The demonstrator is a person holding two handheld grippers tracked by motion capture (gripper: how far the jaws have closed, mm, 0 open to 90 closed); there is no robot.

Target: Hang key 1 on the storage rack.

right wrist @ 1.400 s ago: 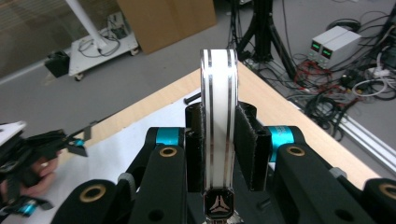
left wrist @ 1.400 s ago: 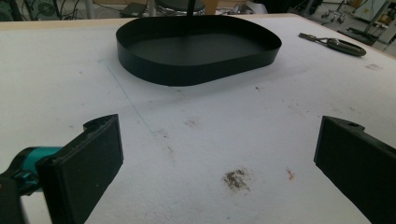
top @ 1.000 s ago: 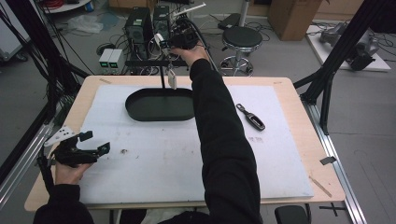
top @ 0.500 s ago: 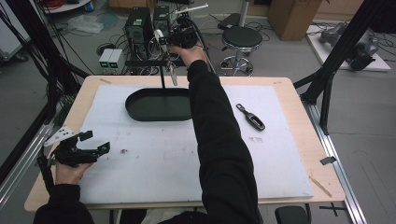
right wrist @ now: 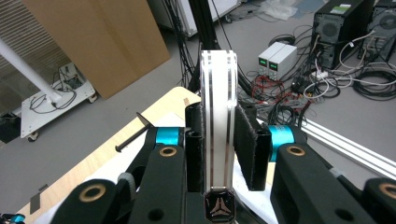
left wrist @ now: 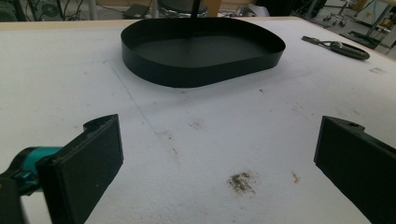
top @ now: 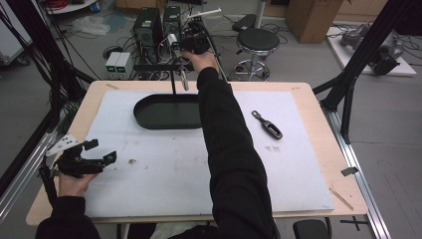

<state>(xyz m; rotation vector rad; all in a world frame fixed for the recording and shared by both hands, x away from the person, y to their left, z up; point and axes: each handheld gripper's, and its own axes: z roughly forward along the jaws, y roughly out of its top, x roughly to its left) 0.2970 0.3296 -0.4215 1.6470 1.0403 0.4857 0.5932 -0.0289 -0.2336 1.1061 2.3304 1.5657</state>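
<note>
While the right gripper [right wrist: 218,140] is raised beyond the table's [top: 318,134] far edge, a white slab-like object [right wrist: 218,116] is pinched upright between its pads, near the thin black post [top: 173,82] standing at the black tray [top: 166,112]. The left gripper [top: 97,152] is rested spread wide, empty, on the white mat [left wrist: 210,135].

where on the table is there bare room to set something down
Widest free patch: the white mat between the black tray, the left tongs and the sleeve. Also free: near right corner below the black tool. Crowded: far edge around the stand post.
</note>
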